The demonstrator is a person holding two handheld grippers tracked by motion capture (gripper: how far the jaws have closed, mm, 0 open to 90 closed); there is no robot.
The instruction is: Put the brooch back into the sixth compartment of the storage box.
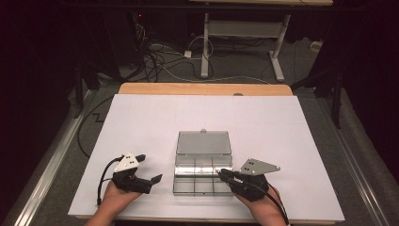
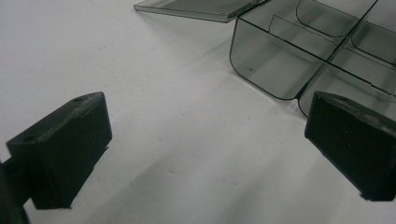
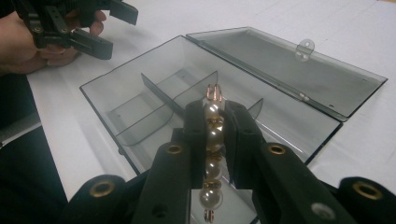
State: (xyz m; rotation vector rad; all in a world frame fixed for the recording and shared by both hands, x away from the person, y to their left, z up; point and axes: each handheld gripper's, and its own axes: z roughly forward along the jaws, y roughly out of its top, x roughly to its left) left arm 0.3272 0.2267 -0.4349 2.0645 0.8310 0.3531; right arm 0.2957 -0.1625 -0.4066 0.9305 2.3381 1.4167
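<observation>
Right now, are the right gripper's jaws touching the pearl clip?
Touching. The right gripper view shows the right gripper with both jaws pressed against the pearl clip above the open box.

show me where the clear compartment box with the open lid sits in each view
High view: the box lies at the middle of the white table, lid flat behind it, between the left gripper and the right gripper.
Left gripper view: the box is at the upper right.
Right gripper view: the box spreads across the middle, behind the pearl strand.
Shared landmark: the lid.
</observation>
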